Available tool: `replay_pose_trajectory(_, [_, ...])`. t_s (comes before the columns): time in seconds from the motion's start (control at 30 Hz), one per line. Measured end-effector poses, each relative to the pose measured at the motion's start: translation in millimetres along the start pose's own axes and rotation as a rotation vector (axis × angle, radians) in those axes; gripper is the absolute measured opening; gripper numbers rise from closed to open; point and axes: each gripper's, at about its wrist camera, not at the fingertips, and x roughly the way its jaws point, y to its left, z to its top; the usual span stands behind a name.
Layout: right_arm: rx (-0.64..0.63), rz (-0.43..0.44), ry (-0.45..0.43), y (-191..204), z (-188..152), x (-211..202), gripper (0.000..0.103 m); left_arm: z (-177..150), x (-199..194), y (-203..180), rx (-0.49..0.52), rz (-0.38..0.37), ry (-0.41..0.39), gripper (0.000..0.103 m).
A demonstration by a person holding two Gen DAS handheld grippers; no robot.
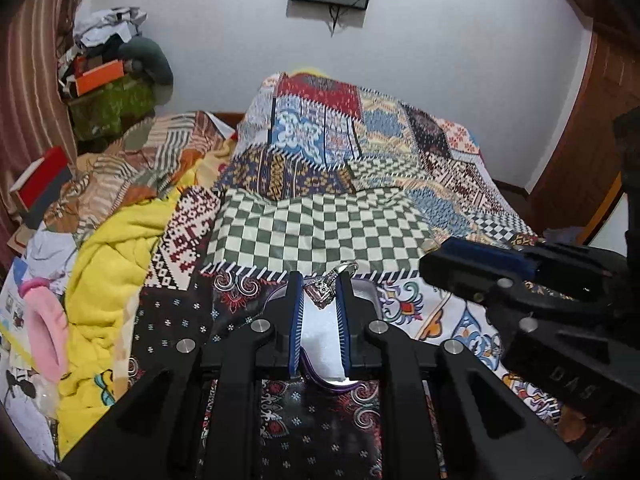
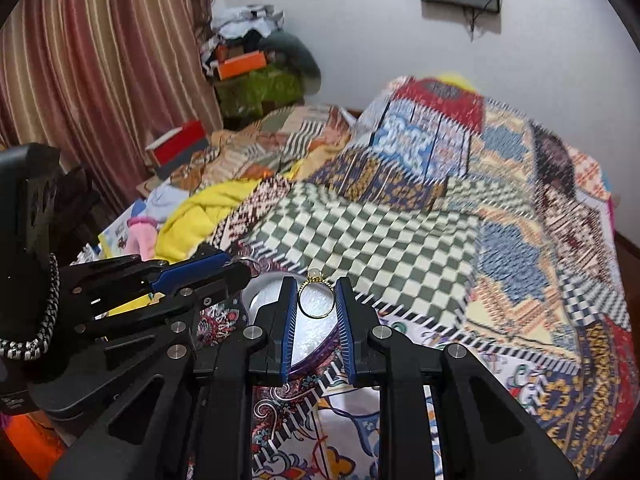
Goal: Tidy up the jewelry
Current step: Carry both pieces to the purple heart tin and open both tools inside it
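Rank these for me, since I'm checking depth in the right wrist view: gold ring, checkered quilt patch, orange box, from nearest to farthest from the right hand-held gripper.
1. Gold ring, held between the right hand-held gripper fingers.
2. Checkered quilt patch, on the bed just beyond the fingertips.
3. Orange box, on the pile by the back wall, upper left.

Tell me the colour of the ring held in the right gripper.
Gold band with a small pale stone on top; the ring shows best in the right wrist view.

Shiny gold metal ring point(image 2: 315, 295), glossy tray point(image 2: 267, 289), printed cloth bedspread point(image 2: 372, 236)
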Motion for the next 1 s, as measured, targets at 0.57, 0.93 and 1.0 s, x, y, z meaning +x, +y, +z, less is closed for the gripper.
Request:
replay_pose_trajectory(0.57, [0.022, 0.072, 0.153, -10, -9, 53, 0.018, -10, 48, 21, -0.037, -0.027, 0.113, 0.014])
replay_pose_trajectory(0.93, [-0.004, 0.046, 0.142, -8, -5, 42, 0.029, -5, 36, 20, -0.023, 0.005, 0.094, 0.023])
replay_pose_trajectory(1.0, [-0.003, 0.038, 0.126, -8, -4, 34, 0.033, -3, 29, 20, -0.024, 0.008, 0.079, 0.027])
